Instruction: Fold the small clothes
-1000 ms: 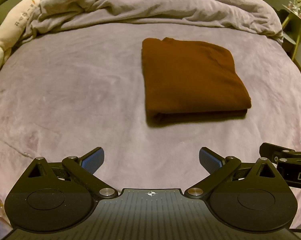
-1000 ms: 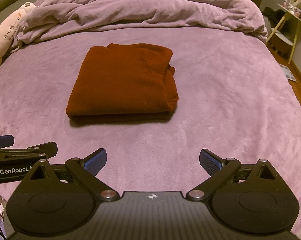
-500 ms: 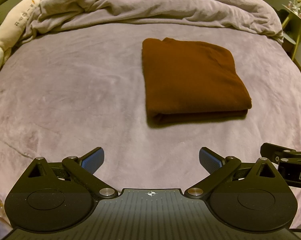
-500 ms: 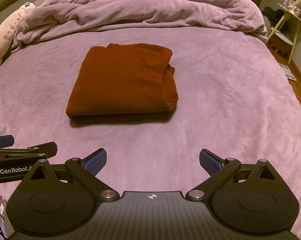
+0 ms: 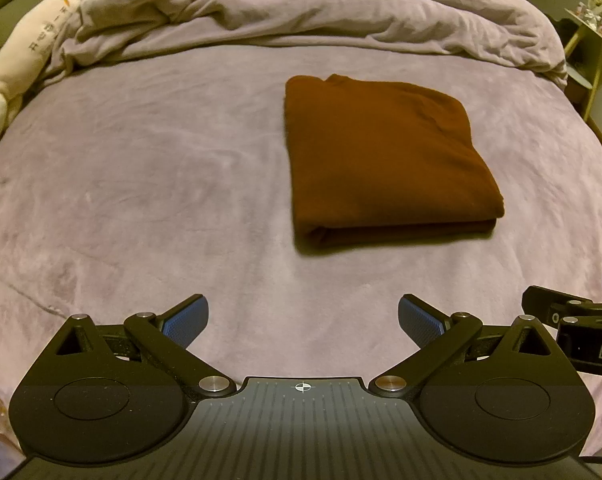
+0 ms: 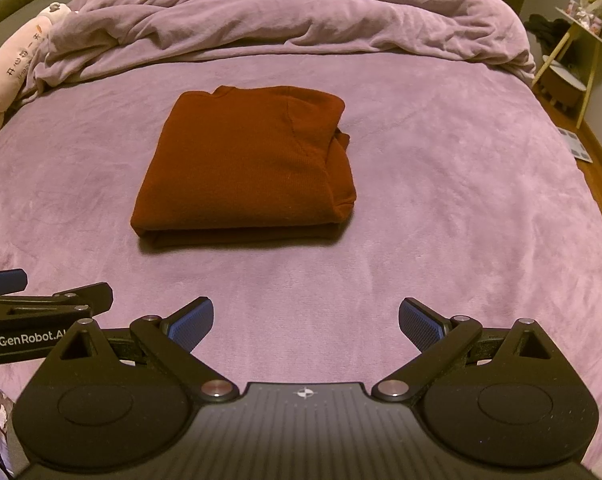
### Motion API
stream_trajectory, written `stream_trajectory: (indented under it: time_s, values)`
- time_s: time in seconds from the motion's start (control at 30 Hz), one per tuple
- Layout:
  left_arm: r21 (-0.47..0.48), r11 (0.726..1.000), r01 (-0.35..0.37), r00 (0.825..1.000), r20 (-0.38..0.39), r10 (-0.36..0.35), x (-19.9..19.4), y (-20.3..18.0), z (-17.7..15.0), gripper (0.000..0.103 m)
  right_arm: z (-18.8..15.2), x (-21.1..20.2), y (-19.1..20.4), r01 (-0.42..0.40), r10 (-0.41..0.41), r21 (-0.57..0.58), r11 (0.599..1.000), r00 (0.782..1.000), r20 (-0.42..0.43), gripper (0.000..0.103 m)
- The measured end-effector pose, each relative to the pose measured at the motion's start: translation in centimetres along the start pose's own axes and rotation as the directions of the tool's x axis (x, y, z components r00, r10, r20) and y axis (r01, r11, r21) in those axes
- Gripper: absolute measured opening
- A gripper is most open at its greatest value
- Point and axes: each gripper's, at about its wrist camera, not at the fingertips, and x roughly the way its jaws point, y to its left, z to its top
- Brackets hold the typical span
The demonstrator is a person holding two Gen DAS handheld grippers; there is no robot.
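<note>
left gripper (image 5: pixel 303 322): jaws wide apart, empty | right gripper (image 6: pixel 306 322): jaws wide apart, empty

A bed (image 6: pixel 441 208) with a purple plush cover carries a folded rust-brown garment (image 6: pixel 245 164) near its middle. A rumpled purple duvet (image 6: pixel 285 12) lies behind it.

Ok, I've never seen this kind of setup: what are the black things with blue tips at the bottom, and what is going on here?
Those are hand-held tongs, one per hand, each with a camera looking along its two fingers. One picture is from the left tongs, the other from the right tongs; each view catches the other tool at its edge. Both are open and hold nothing. On the purple bedspread lies a rust-brown garment, already folded into a neat rectangle. Behind it are a bunched duvet and a plush toy.
</note>
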Motion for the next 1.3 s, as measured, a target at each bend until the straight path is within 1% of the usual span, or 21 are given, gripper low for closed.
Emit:
stream_trajectory:
  time_s: [1.3]
  values:
    - [0.013, 1.0, 0.005, 1.0, -0.008, -0.005, 0.49, 0.7, 0.36, 0.103, 0.11, 0.46, -0.2, -0.004, 0.004, -0.01, 1.0, 1.0, -0.008, 0.099]
